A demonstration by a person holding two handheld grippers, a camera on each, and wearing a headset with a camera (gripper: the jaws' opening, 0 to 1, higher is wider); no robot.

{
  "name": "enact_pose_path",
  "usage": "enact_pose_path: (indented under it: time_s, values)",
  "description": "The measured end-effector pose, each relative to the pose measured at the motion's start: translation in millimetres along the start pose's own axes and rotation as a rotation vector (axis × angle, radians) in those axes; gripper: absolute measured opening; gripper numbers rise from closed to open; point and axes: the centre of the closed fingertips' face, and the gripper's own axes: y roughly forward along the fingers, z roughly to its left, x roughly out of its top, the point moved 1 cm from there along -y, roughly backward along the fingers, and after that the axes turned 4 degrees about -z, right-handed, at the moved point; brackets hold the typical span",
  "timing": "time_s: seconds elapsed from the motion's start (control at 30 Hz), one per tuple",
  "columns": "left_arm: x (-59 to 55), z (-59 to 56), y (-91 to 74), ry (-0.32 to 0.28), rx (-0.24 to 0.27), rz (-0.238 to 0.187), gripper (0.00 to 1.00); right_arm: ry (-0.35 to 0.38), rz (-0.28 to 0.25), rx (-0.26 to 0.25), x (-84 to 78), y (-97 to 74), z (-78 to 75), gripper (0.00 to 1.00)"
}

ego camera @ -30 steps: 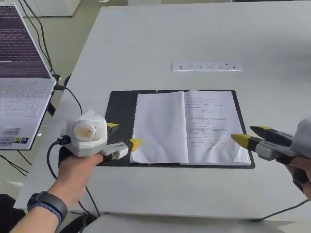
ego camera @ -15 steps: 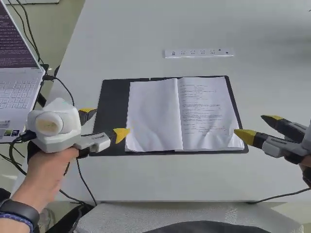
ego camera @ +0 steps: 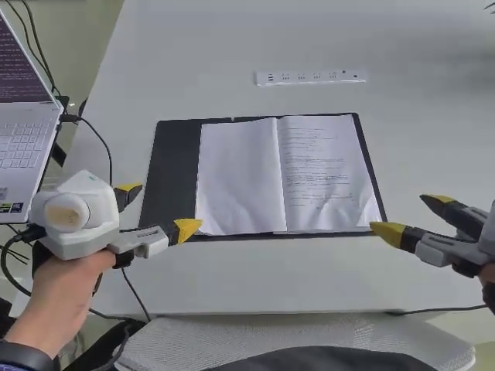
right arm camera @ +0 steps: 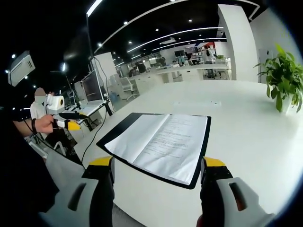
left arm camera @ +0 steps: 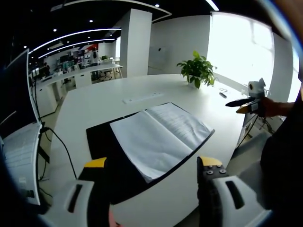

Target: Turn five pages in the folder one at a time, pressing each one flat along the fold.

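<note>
I've eased both back off the pages: left gripper [ego camera: 158, 207] and right gripper [ego camera: 411, 215] gape empty, the folder [ego camera: 278, 174] lies open just ahead between them, next page not yet started

White bench [ego camera: 232, 46], pwr strip [ego camera: 310, 76] near its far edge, plant [left arm camera: 197, 71] at bench corner, bright window [left arm camera: 239, 47] behind, white pillar [left arm camera: 139, 42] beyond, strip lights [right arm camera: 163, 39] overhead

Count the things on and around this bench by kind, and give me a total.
Hand-held grippers: 2 (left hand-held gripper, right hand-held gripper)
Folder: 1
Power strip: 1
Laptop: 1
Potted plant: 1
Total: 6
</note>
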Motion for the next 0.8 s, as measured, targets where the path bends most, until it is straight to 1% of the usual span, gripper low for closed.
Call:
enact_pose_path:
  time_s: [0.13,0.27,0.4,0.47,0.6,0.7,0.8]
  values:
    - [1.2,-0.6,4.9,-0.001,-0.006,0.0,0.75,0.001,0.003,-0.008,-2.0,-0.8,-2.3,0.73]
    - [4.6,-4.1,9.6,0.007,-0.022,0.0,0.75,0.003,0.006,-0.008,-3.4,-1.8,-2.1,0.73]
    - [5.4,-5.9,16.9,0.006,-0.035,0.002,0.75,0.007,0.01,-0.013,-5.1,-3.3,-1.8,0.73]
    - [6.4,-8.7,21.7,0.01,-0.044,0.006,0.75,0.011,0.007,-0.014,-4.9,-4.3,-1.7,0.73]
    - [12.7,-17.8,32.6,0.021,-0.073,0.005,0.75,0.02,0.01,-0.023,-7.0,-6.3,-3.3,0.72]
    - [14.5,-28.8,45.0,0.043,-0.11,0.016,0.75,0.027,0.011,-0.028,-8.7,-7.5,-4.4,0.72]
    - [17.3,-37.3,55.1,0.052,-0.134,0.019,0.75,0.033,0.008,-0.033,-8.6,-9.1,-5.9,0.72]
